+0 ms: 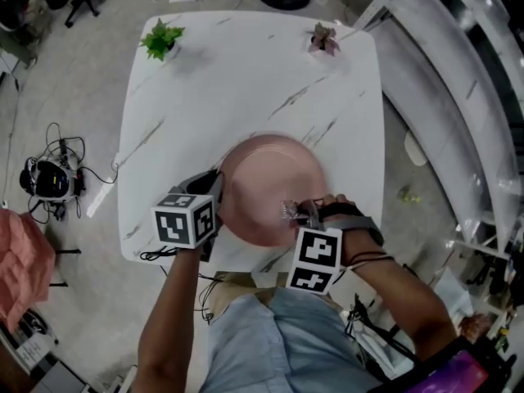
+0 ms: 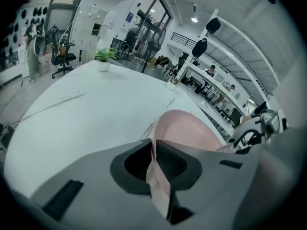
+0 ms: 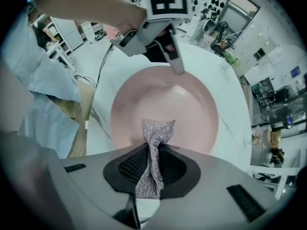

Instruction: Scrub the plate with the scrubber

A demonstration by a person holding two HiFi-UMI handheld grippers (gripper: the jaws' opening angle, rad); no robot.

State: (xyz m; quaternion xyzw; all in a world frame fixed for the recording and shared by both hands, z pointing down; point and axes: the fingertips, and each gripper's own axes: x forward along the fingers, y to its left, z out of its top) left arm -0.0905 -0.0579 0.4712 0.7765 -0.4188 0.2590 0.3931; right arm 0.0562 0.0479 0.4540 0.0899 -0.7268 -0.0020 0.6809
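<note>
Pink plate [image 1: 266,188]: on the near half of the white marble-pattern counter [image 1: 246,80]. Its left rim is pinched between the narrow jaws of the left hand-held gripper [image 2: 153,150].

Silver mesh scrubber [image 3: 157,131]: clamped in the right hand-held gripper [image 3: 152,152], with its free end against the plate's near inner face.

Green potted plant [image 1: 161,39]: far left counter corner.

Reddish potted plant [image 1: 322,39]: far right counter corner.

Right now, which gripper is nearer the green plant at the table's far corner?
Left. The left gripper clamps the plate's left rim, straight down the table from the green plant; the right gripper, holding the scrubber, is across the plate at its near-right edge.
</note>
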